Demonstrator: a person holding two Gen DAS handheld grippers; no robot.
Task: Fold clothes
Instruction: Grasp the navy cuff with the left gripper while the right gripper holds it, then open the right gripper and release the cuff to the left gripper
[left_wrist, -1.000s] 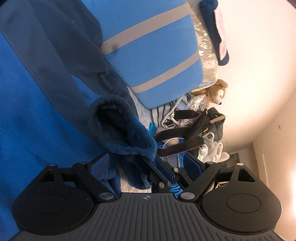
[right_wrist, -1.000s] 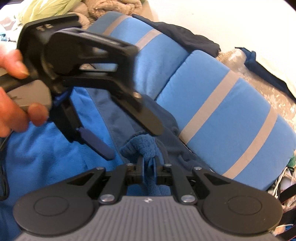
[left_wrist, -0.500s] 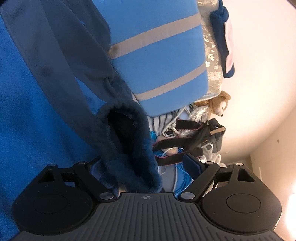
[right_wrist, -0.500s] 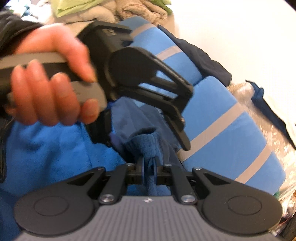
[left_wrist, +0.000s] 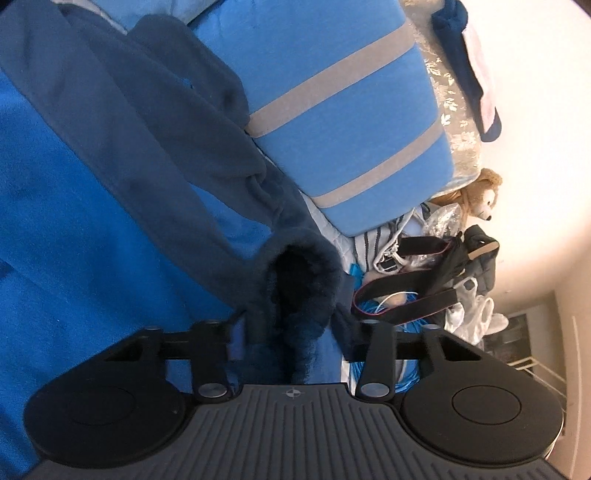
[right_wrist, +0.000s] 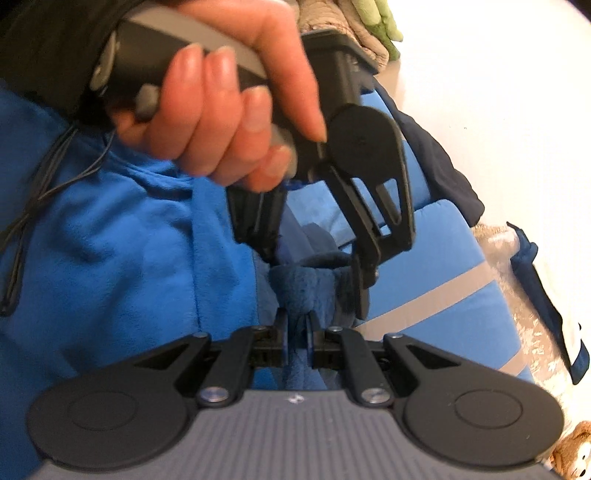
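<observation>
A bright blue fleece garment (left_wrist: 74, 240) with a dark navy sleeve (left_wrist: 166, 147) lies spread out. The sleeve's fuzzy cuff (left_wrist: 303, 280) is bunched up between the fingers of my left gripper (left_wrist: 291, 325), whose jaws are closing, both pads pressing into the cuff's sides. In the right wrist view a hand (right_wrist: 229, 122) holds that left gripper (right_wrist: 317, 273) from above, straddling the cuff (right_wrist: 306, 284). My right gripper (right_wrist: 295, 332) is shut on the near edge of the same cuff, pinching a thin fold of fleece.
A blue cushion with grey stripes (left_wrist: 332, 92) (right_wrist: 443, 295) lies just beyond the sleeve. A teddy bear (left_wrist: 484, 192), a black strapped bag (left_wrist: 424, 295) and loose clutter sit past it. Piled clothes (right_wrist: 369, 37) lie at the far end.
The left gripper's jaws have narrowed from wide apart onto the cuff. The hand with the left gripper has come closer and over the cuff in the right wrist view. The right gripper keeps its pinch.
</observation>
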